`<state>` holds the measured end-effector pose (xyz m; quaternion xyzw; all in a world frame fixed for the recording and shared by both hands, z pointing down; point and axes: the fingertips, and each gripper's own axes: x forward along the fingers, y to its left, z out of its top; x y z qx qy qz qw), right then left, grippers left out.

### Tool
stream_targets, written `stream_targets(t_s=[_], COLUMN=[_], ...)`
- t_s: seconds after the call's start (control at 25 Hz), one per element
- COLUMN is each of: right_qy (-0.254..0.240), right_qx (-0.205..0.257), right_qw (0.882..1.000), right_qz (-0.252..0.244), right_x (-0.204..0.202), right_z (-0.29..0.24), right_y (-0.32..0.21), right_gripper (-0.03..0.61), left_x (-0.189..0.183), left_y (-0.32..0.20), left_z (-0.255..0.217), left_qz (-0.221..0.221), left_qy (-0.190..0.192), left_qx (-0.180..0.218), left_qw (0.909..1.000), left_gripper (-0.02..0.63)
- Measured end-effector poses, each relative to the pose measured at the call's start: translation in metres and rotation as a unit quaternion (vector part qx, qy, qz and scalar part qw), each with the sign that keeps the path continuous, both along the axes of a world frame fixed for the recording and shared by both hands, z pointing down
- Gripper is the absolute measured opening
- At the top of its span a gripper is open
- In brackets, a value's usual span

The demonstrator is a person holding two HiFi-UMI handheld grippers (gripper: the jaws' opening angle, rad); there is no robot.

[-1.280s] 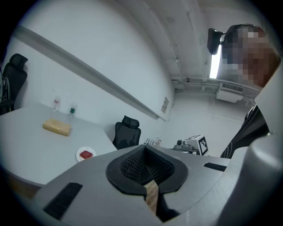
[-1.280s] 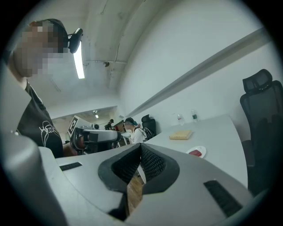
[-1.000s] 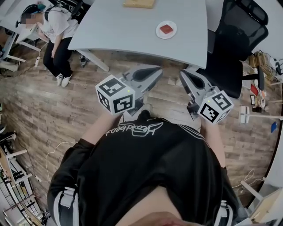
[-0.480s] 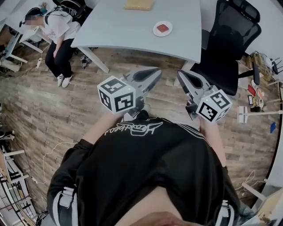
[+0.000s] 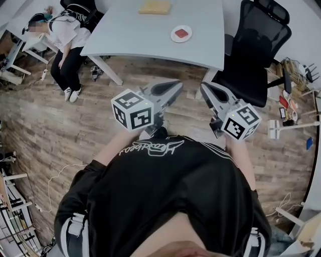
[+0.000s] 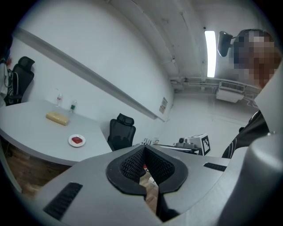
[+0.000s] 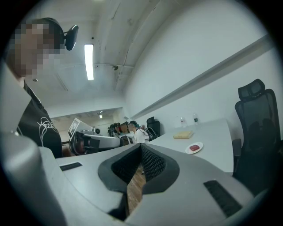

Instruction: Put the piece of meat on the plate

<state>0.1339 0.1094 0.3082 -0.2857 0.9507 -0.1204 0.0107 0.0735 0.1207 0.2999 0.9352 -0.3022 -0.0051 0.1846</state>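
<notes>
I am holding the left gripper [image 5: 176, 86] and right gripper [image 5: 204, 88], jaws pressed together and empty, well apart from the desk [image 5: 135, 35], where the piece of meat [image 5: 181, 33] is lying on the plate [image 5: 173, 35].

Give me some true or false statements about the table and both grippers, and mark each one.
The piece of meat lies on the white plate. True.
The right gripper holds the meat. False: its jaws are together, empty.
A black office chair stands beside the table. True.
The yellowish block sits on the plate. False: it lies apart on the table.
The left gripper is wide open. False: its jaws are together, empty.
</notes>
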Motion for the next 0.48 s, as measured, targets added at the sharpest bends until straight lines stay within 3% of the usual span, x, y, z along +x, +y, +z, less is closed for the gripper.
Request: stream_targets(t_s=[0.48], right_qy=[0.002], right_qx=[0.009], right_qw=[1.0], right_qz=[0.003], right_x=[0.005], right_z=[-0.006], right_y=[0.011], right_gripper=[0.008], left_x=[0.007], left_y=[0.011], left_z=[-0.005], left_qz=[0.008], left_qy=[0.002], left_qx=[0.008], left_qw=[0.9999], left_gripper=[0.008])
